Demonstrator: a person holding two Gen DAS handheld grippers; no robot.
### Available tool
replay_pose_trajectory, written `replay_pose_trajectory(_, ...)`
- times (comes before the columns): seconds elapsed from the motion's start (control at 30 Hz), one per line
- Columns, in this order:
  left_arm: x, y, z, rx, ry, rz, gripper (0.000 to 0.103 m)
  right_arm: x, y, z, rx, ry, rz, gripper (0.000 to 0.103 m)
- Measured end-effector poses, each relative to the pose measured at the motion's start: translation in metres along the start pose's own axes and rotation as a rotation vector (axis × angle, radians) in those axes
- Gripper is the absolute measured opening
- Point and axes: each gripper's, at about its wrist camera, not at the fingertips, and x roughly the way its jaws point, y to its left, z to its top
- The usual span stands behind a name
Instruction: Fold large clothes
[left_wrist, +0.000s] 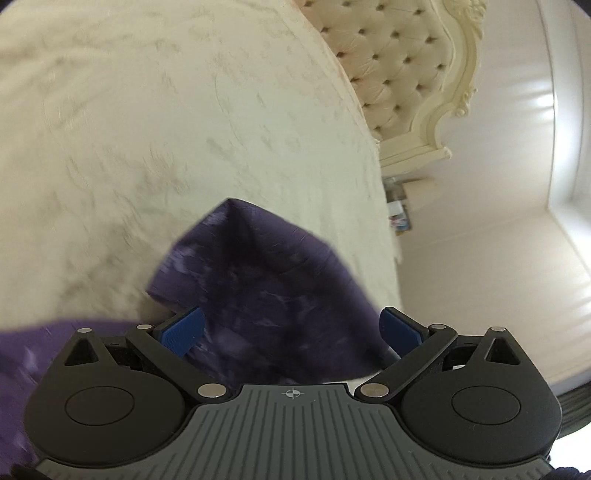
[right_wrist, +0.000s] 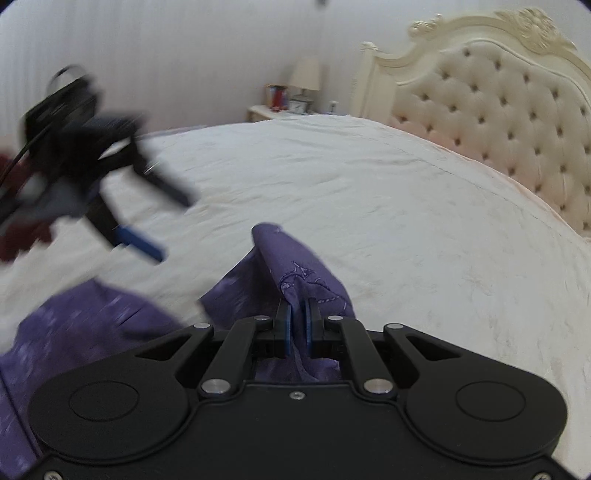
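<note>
Two grippers over the bed (right_wrist: 406, 192): my right gripper (right_wrist: 297, 325) pinches the purple garment (right_wrist: 303, 269), my left gripper (left_wrist: 291, 328) hangs spread wide, holding nothing.

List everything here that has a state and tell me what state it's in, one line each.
left gripper: open, nothing between its fingers.
right gripper: shut on the purple garment.
purple garment: bunched, pinched up off the bed.
bedspread: spread flat, lightly creased.
bedside lamp: appears off.
</note>
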Motion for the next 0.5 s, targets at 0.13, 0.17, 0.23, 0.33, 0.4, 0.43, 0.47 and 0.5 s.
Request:
replay_pose_trajectory(0.13, 0.028, 0.0, 0.002, -0.062, 0.046, -0.059, 0.103, -0.009, 0.026, -0.017, -0.056, 0.029, -0.003, 0.013)
replay_pose_trajectory(0.17, 0.037, 0.0, 0.002, -0.081, 0.063, -0.063, 0.103, -0.009, 0.031, -0.02, -0.068, 0.037, -0.003, 0.013)
replay_pose_trajectory(0.23, 0.054, 0.002, 0.003, -0.112, 0.079, -0.051, 0.103, -0.011, 0.036, -0.026, -0.084, 0.053, -0.001, 0.013)
replay_pose_trajectory(0.33, 0.07, -0.002, 0.007, -0.114, 0.078, -0.03, 0.101, -0.016, 0.048, -0.032, -0.118, 0.07, -0.004, 0.013)
replay_pose_trajectory(0.4, 0.075, -0.006, 0.009, -0.109, 0.087, 0.006, 0.087, -0.02, 0.054, -0.035, -0.12, 0.08, -0.005, 0.013)
replay_pose_trajectory(0.43, 0.076, -0.008, 0.008, -0.106, 0.1, 0.008, 0.046, -0.022, 0.056, -0.036, -0.109, 0.087, -0.006, 0.014)
replay_pose_trajectory(0.47, 0.073, -0.009, 0.005, -0.098, 0.104, 0.006, 0.025, -0.024, 0.055, -0.037, -0.085, 0.094, -0.008, 0.016)
replay_pose_trajectory(0.5, 0.069, -0.012, 0.003, -0.085, 0.099, 0.019, 0.015, -0.027, 0.053, -0.038, -0.046, 0.099, -0.012, 0.024)
